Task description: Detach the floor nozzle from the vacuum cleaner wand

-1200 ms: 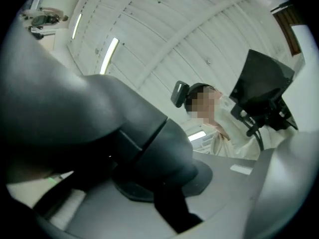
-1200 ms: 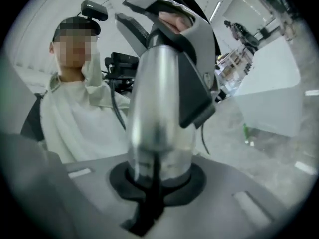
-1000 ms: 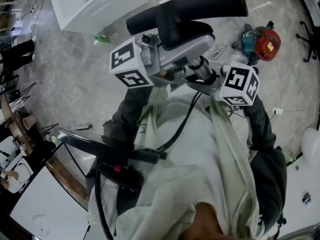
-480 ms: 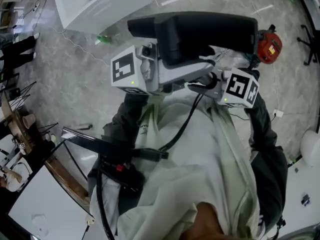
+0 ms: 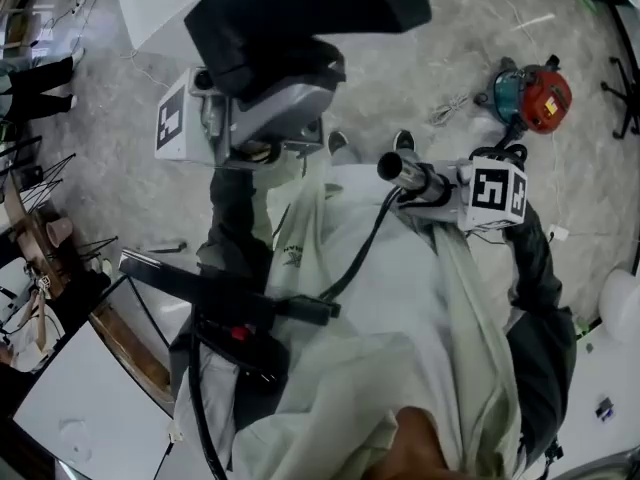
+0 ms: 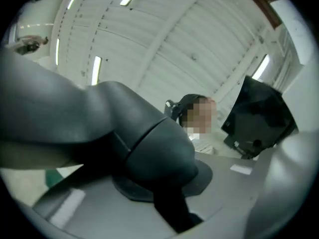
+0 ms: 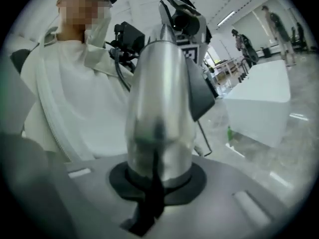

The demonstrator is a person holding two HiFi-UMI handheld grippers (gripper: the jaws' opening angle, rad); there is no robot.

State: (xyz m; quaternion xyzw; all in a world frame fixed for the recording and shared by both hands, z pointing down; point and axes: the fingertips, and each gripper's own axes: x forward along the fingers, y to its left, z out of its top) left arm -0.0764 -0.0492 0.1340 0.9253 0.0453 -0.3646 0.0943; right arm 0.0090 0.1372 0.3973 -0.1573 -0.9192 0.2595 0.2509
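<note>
The black floor nozzle (image 5: 300,13) is high at the top of the head view, apart from the wand. My left gripper (image 5: 265,118) is shut on its dark grey neck (image 6: 149,153), which fills the left gripper view. The silver wand (image 5: 405,173) points left with its open end bare. My right gripper (image 5: 440,183) is shut on it. In the right gripper view the wand tube (image 7: 159,113) stands straight up out of the jaws, toward the person's pale jacket.
A red and teal machine (image 5: 530,86) lies on the grey floor at the upper right, with loose cables near it. A white table (image 5: 165,3) stands at the upper left. A black rig (image 5: 235,313) hangs on the person's chest.
The nozzle has come off the wand: my left gripper carried it up and to the left. The wand's open end now shows. My right gripper drew slightly to the right.
</note>
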